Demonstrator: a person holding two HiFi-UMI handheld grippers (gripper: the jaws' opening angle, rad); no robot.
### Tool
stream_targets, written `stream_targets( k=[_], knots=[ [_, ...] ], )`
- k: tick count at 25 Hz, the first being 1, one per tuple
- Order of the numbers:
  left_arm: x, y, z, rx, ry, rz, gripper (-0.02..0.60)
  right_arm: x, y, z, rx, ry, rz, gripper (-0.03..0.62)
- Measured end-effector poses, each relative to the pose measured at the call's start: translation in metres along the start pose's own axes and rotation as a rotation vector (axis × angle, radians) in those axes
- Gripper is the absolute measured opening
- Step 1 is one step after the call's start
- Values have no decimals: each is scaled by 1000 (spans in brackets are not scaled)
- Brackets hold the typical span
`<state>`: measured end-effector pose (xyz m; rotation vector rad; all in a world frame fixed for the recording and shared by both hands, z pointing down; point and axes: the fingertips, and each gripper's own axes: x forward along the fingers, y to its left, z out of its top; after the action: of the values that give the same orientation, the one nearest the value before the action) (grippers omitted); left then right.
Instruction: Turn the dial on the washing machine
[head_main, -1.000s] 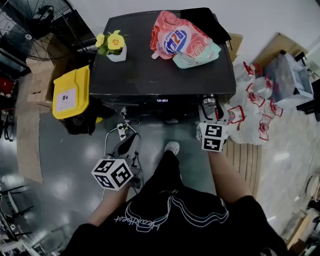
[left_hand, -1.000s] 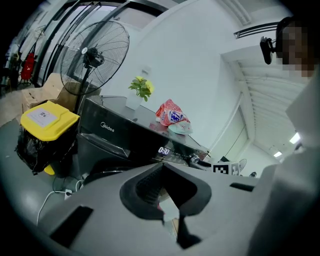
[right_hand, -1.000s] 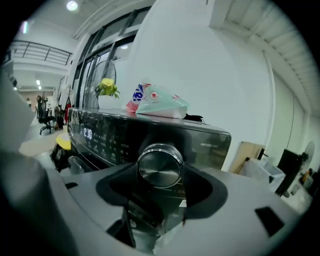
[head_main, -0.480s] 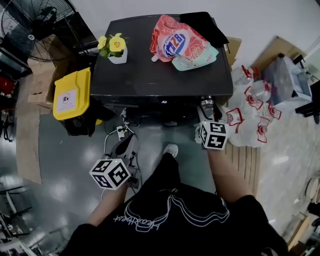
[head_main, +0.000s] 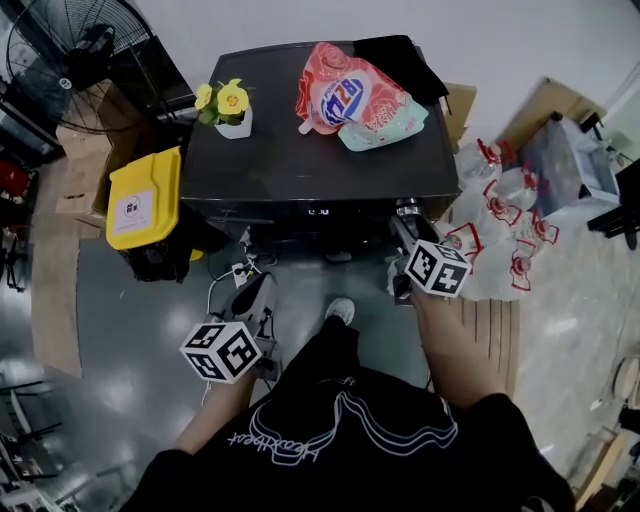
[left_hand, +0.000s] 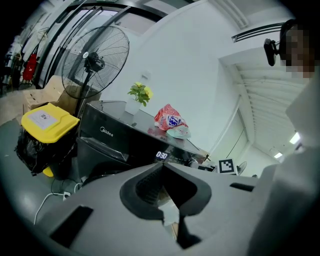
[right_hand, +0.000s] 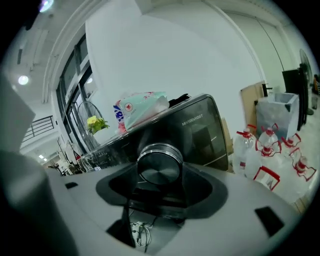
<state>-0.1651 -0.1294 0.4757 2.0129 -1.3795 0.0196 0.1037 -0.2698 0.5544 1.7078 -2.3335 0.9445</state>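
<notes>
Gripping the dial: the right gripper has its jaws clamped on either side of the silver knob, whose flat face points straight into the right gripper view. The dial sits on the front panel of the washing machine, at the right end, right of the lit display. In the head view the right gripper's marker cube is tilted, just below the front right corner of the machine.

The left gripper is clenched with nothing in it, jaw tips meeting. It's held low over the grey floor, well apart from the machine and pointed toward its front left.

Machine top is black and glossy. On it:
- white pot with yellow flowers, back left
- pink detergent pouch, back right, lying on a mint-green pouch
- black cloth at the back right corner, touching the pink pouch

Around the machine:
- yellow-lidded bin just beside the left side
- standing fan behind the bin
- power strip with cables on the floor in front
- clear water bottles with red handles bunched to the right
- person's shoe on the floor between the two grippers
</notes>
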Motion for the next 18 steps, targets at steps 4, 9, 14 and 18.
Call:
stream_targets(
  k=[4, 9, 14, 18],
  knots=[
    [2, 1, -1, -1, 2, -1, 5, 0, -1, 0, 39, -3, 18, 281],
    [5, -1, -3, 2, 3, -14, 5, 0, -1, 0, 92, -7, 51, 281],
    [8, -1, -3, 6, 2, -21, 5, 0, -1, -1, 228, -8, 103, 281],
    [8, 0, -3, 11, 4, -21, 5, 0, -1, -1, 379, -24, 159, 281]
  ],
)
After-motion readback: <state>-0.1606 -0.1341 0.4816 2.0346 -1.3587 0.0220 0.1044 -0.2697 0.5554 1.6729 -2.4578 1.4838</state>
